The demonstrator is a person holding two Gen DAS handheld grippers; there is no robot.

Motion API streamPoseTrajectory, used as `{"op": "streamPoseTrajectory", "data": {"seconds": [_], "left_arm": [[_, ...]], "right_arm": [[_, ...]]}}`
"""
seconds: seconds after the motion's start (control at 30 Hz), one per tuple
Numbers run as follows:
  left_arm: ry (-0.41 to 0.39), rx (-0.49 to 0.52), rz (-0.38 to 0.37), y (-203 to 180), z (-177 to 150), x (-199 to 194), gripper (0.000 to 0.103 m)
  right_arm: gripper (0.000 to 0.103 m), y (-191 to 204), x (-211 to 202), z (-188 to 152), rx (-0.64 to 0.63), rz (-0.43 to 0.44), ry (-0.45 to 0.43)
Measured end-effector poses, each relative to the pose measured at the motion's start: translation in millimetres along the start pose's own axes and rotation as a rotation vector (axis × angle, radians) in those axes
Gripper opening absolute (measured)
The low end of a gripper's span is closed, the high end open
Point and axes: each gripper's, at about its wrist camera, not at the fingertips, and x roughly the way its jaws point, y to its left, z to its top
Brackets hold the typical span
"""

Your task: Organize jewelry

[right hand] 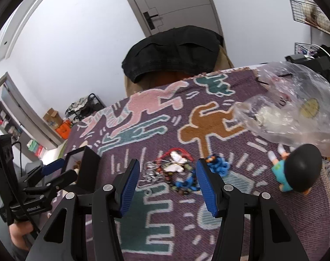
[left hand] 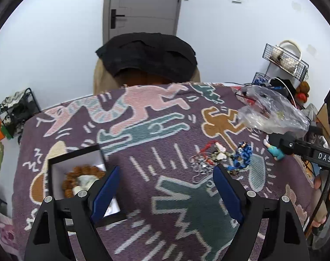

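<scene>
From the left wrist view, the desk [left hand: 143,152] is covered by a purple patterned cloth, and an open box [left hand: 78,174] with white lining sits at the left, already holding a brown beaded bracelet [left hand: 82,174]; it looks like the place where sorted pieces are meant to end up. The jewelry pile [left hand: 219,158] lies loose on the cloth to the right of centre, tangled together, so pieces probably have to be picked out one at a time. The left claw [left hand: 166,174] is released: its blue pads stand wide apart with nothing between them, above bare cloth between the box and the pile. The right claw [left hand: 280,144] reaches in from the right edge, just beyond the pile; from here I cannot tell its grip.

From the right wrist view, the jewelry pile [right hand: 178,171] sits just ahead of the right claw [right hand: 168,165], in line with the gap between its fingers: a white butterfly pendant [right hand: 175,163], red cord, dark beads and blue beads. The claw is partly open and grasps nothing; the pads appear clear of the pile, seemingly lined up for a pick. A small doll [right hand: 295,167] and a clear plastic bag [right hand: 295,108] lie to the right, apart from the pile. The left claw [right hand: 54,167] shows at the left, by the box [right hand: 86,158].
</scene>
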Motion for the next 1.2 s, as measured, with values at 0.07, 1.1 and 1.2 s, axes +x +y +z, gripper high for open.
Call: {"op": "streamPoseTrajectory", "data": {"seconds": [0.07, 1.1, 1.2], "left_arm": [[0.016, 0.007, -0.009, -8.6, 1.3, 8.5, 0.085], [0.248, -0.055, 0.041, -54.2, 1.5, 137.8, 0.048], [0.228, 0.000, 0.082, -61.7, -3.2, 138.4, 0.048]], "right_arm": [[0.054, -7.0, -0.2, -1.8, 0.006, -0.005, 0.001], [0.054, -63.1, 14.4, -6.2, 0.092, 0.012, 0.011], [0.054, -61.3, 28.8, -6.1, 0.088, 0.003, 0.046]]}}
